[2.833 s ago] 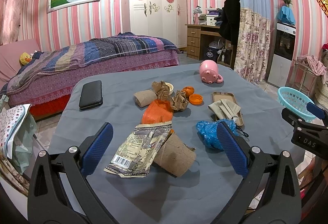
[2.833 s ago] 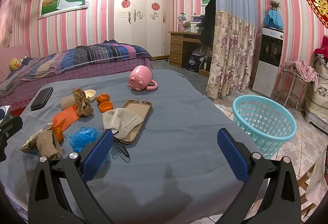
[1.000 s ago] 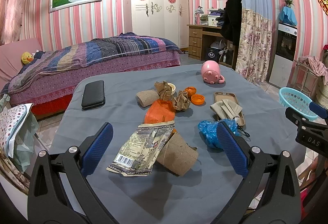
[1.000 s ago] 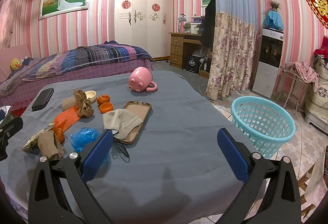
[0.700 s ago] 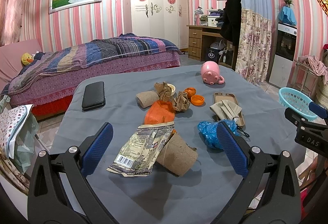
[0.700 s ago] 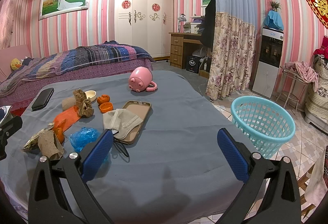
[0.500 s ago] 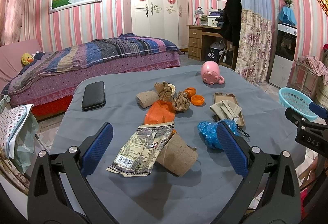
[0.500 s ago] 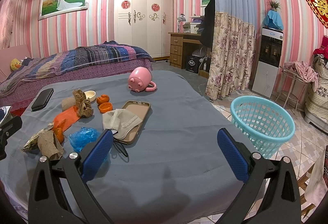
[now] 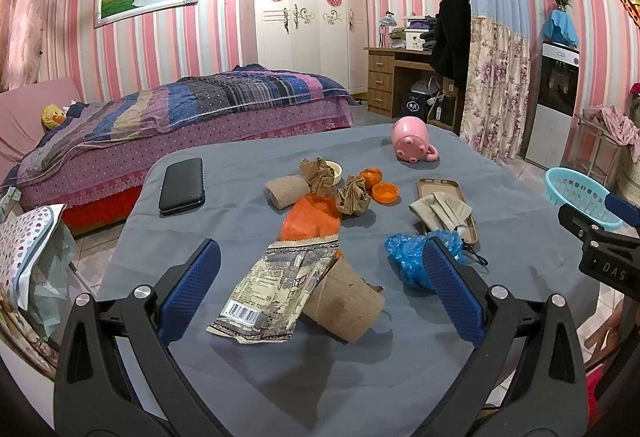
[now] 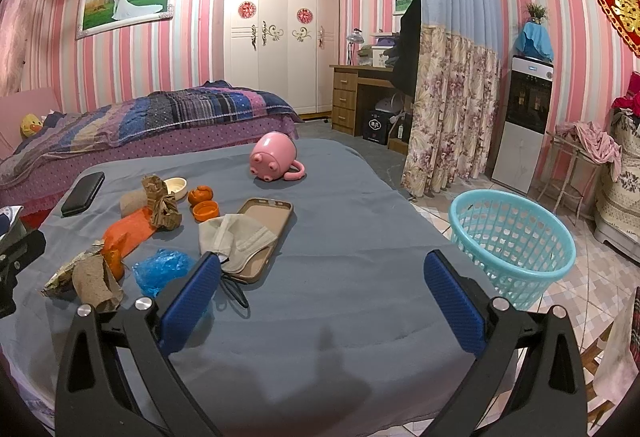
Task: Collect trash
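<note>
Both claws spread wide, holding nothing: left gripper (image 9: 320, 291) above the near edge of the table (image 9: 248, 229), right gripper (image 10: 322, 297) nearer its right edge. Printed wrapper (image 9: 276, 291) with a barcode at its near corner, small text not readable, long axis running from near-left to far-right, lying partly on a cardboard tube (image 9: 346, 311). Behind it an orange bag (image 9: 310, 219), pointing toward the far edge. Blue plastic bag (image 9: 412, 253) just beside a phone case (image 10: 266, 227). "DAS" readable on the other gripper's body. Teal basket (image 10: 514, 243) on the floor, right of the table.
</note>
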Demonstrator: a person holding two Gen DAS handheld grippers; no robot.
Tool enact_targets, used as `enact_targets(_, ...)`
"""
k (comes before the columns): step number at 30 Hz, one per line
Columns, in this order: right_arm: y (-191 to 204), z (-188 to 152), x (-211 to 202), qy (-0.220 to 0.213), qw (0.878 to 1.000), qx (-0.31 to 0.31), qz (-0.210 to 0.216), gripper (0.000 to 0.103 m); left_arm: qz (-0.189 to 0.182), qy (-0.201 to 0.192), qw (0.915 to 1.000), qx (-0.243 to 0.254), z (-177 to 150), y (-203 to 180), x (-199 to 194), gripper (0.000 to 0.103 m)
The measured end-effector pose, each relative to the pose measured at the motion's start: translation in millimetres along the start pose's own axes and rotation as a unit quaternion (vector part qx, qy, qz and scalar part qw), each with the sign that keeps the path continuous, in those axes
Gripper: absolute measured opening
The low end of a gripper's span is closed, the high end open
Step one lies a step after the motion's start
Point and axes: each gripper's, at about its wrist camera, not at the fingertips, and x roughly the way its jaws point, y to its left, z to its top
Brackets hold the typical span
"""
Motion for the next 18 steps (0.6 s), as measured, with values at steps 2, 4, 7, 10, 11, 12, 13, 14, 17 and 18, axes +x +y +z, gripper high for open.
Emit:
enact_targets(2, 0.0, 0.3, 0.0, 0.001, 1.0, 0.0, 0.0, 0.099, 0.002, 0.001, 1.0, 0.001, -0.8, 0.8, 0.4, 0.098)
enact_targets(4, -0.1, 1.7, -0.3, 0.002, 1.0, -0.001, 0.0, 0.099, 0.003, 0.002, 1.0, -0.001, -1.9, 2.7, 0.5, 0.098)
enact_targets(7, -1.2, 1.2, 0.8, 0.001, 1.0, -0.002, 0.0, 0.099, 0.006, 0.004, 1.0, -0.001, -1.8, 5.5, 2.3, 0.098)
enact_targets(10, -3.2, 1.4, 2.7, -0.001, 1.0, -0.002, 0.0, 0.099, 0.011, 0.006, 0.9999, -0.002, -0.6, 9.3, 3.9, 0.098)
enact_targets(11, -4.0, 2.0, 3.0, -0.001, 1.0, -0.002, 0.0, 0.099, 0.015, 0.007, 0.9999, -0.003, 0.0, 11.5, 4.0, 0.098)
enact_targets(12, -5.2, 0.7, 4.9, -0.002, 1.0, -0.002, 0.0, 0.099, 0.016, 0.007, 0.9998, -0.003, 0.2, 12.4, 4.2, 0.098)
enact_targets(13, -5.2, 0.5, 6.1, -0.002, 1.0, -0.002, 0.0, 0.099, 0.019, 0.008, 0.9998, -0.005, 0.7, 16.0, 3.7, 0.098)
enact_targets(14, -7.2, 1.5, 7.3, -0.003, 1.0, 0.0, 0.001, 0.099, 0.021, 0.008, 0.9997, -0.005, 1.1, 17.7, 3.4, 0.098)
enact_targets(17, -10.9, 3.1, 11.3, -0.004, 1.0, 0.006, 0.008, 0.099, 0.033, 0.007, 0.9994, -0.002, 1.8, 23.6, 2.8, 0.098)
enact_targets(18, -11.3, 3.9, 13.2, -0.003, 1.0, 0.005, 0.013, 0.099, 0.037, 0.007, 0.9993, -0.002, 1.8, 25.6, 2.9, 0.098)
